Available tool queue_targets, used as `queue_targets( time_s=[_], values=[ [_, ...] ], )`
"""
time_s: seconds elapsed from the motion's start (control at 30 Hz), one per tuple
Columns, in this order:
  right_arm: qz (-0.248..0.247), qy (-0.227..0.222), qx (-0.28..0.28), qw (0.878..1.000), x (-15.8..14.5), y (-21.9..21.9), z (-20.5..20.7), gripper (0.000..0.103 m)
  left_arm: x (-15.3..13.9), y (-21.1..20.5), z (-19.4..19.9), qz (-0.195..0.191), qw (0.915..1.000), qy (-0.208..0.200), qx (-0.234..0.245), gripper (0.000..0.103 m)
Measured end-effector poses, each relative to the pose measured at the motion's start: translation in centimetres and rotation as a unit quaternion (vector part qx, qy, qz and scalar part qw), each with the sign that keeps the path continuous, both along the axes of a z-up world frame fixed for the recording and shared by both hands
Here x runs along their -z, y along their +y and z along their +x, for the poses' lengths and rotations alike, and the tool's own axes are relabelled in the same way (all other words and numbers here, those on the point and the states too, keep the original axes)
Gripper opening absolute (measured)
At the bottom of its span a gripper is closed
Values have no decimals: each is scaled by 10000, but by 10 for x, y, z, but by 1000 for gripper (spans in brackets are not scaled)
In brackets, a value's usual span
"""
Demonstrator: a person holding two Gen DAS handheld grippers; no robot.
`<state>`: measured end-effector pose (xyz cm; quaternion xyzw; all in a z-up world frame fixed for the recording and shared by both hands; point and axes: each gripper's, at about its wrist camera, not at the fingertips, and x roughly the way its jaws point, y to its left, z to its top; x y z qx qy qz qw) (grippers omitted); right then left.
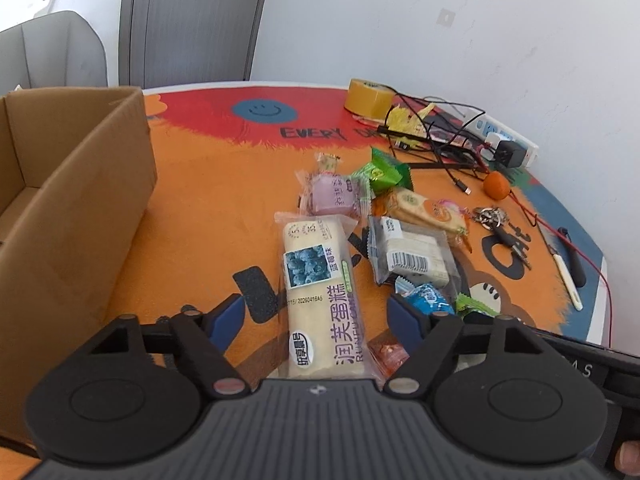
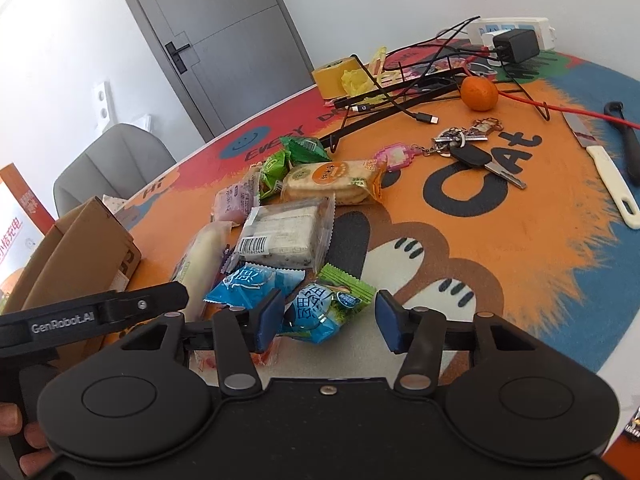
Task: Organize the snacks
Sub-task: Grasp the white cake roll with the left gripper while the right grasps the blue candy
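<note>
From the left wrist I see my left gripper [image 1: 316, 312] spread around the long cake pack [image 1: 320, 292] at lower centre, not pinching it, and the cardboard box [image 1: 76, 208] at left looks empty inside. From the right wrist, my right gripper [image 2: 328, 320] stands spread over the blue-green candy bag [image 2: 326, 308], pads not touching it, so I judge all snacks are left to sort.

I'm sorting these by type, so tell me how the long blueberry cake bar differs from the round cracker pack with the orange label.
The blueberry cake bar is long, narrow and pale, with a blue fruit picture; the cracker pack is shorter and holds tan round crackers stacked side by side. The bar lies between the left gripper fingers, nearer the cardboard box; the crackers lie farther back, beside the keys. Both are sealed in clear wrappers, lying flat.
</note>
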<state>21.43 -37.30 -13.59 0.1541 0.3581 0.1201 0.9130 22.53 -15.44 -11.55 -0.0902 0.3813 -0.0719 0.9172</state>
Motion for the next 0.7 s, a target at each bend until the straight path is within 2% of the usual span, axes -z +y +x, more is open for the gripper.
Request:
queue_targets(
  time_s=[0.13,0.27,0.3,0.33,0.4,0.53,0.7],
  values=[
    [-267,-128,-57,9995,1,7,3,48,7,-5,6,48,10000,77,35,68],
    [-350,-134,-60,9993,0,8,4,45,12,-10,7,315,9995,57,50,66],
    [-358,-146,-58,9992,0,8,4,45,12,-10,7,348,9994,63,15,58],
    [-360,-160,-45,9992,1,7,2,44,12,-10,7,362,9993,55,3,46],
    [-367,-181,-12,9992,1,8,0,41,10,-7,7,293,9996,59,0,35],
    [-345,-207,-69,9992,-1,9,-5,33,6,-4,1,281,9996,-86,20,30],
    [-271,-276,16,9993,-6,6,-11,31,-2,2,-6,118,9998,-159,-7,24]
  ],
)
